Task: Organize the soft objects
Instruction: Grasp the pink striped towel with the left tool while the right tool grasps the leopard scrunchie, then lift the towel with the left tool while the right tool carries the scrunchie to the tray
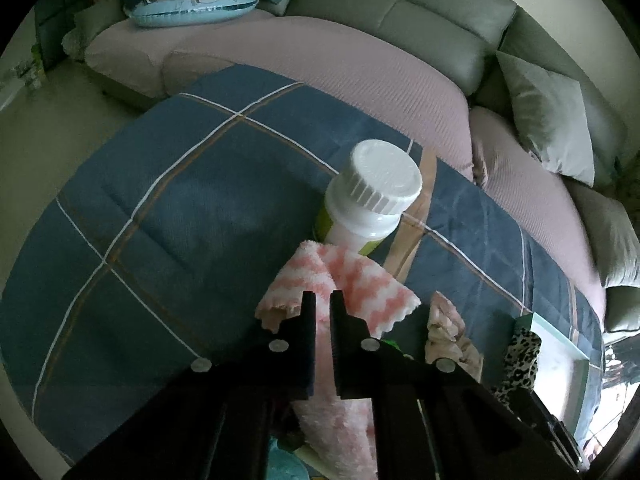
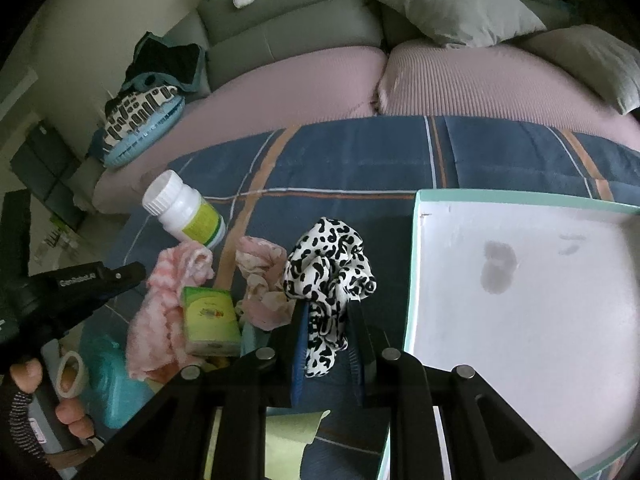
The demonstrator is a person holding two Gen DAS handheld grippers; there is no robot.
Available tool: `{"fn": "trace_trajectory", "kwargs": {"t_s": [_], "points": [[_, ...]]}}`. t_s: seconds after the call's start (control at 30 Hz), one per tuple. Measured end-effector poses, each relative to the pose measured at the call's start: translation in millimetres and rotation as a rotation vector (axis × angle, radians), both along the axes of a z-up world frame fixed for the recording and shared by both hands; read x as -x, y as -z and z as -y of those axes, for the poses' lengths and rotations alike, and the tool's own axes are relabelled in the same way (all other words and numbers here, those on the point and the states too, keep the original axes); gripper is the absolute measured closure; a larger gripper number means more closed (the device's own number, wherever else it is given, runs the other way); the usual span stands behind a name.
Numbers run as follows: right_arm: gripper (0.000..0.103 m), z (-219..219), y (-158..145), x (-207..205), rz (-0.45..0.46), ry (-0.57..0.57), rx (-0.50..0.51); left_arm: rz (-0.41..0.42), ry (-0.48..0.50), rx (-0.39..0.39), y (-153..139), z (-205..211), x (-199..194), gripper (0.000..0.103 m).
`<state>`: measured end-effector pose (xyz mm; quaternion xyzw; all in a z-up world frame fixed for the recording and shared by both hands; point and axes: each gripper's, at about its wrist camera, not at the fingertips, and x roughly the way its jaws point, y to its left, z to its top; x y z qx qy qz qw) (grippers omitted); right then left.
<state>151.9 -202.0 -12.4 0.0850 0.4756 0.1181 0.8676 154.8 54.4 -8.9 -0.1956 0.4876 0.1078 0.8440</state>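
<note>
My left gripper [image 1: 323, 300] is shut on a fluffy pink-and-white cloth [image 1: 352, 284], which hangs between its fingers over the blue checked blanket [image 1: 192, 208]. In the right wrist view the left gripper [image 2: 138, 270] comes in from the left, touching the same pink cloth [image 2: 160, 312]. My right gripper [image 2: 328, 318] is shut on a black-and-white leopard scrunchie [image 2: 328, 268], just left of a white box with a teal rim [image 2: 414, 264]. A pale pink scrunchie [image 2: 262, 280] lies on the blanket between the two.
A white bottle [image 1: 376, 196] with a green label lies tilted beside the cloth. A green tissue pack [image 2: 210, 320], a teal pad [image 2: 104, 368] and a tape roll [image 2: 72, 372] in a hand sit at the near left. Behind is a sofa with pink seats [image 2: 300, 80] and grey cushions [image 2: 452, 4].
</note>
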Motion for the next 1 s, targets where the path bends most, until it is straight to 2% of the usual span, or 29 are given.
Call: {"fn": "trace_trajectory", "kwargs": {"t_s": [0.07,0.13,0.2,0.23,0.33,0.73,0.9,0.93,1.0], "points": [[0.084,1,-1,0,0.001,0.001,-0.002,-0.018,0.001,-0.007,4,0,0,0.097],[0.084,1,0,0,0.000,0.002,-0.003,-0.010,-0.022,0.026,5,-5,1,0.097],[0.084,3,0,0,0.000,0.006,-0.005,-0.003,-0.034,0.014,3,-7,2,0.095],[0.084,3,-1,0,0.000,0.008,-0.006,-0.004,-0.040,0.006,3,-9,3,0.091],[0.083,5,0,1,-0.001,0.011,-0.006,-0.015,-0.043,-0.007,4,-10,2,0.064],[0.084,6,1,0,-0.010,0.014,-0.009,-0.107,-0.011,-0.020,34,-1,-10,0.065],[0.083,7,1,0,-0.010,0.014,-0.011,-0.124,0.016,-0.032,40,8,-14,0.082],[0.084,7,1,0,-0.010,0.014,-0.010,-0.125,0.019,-0.034,40,9,-13,0.090],[0.084,7,1,0,-0.010,0.014,-0.010,-0.118,0.022,-0.030,39,8,-13,0.093]]}}
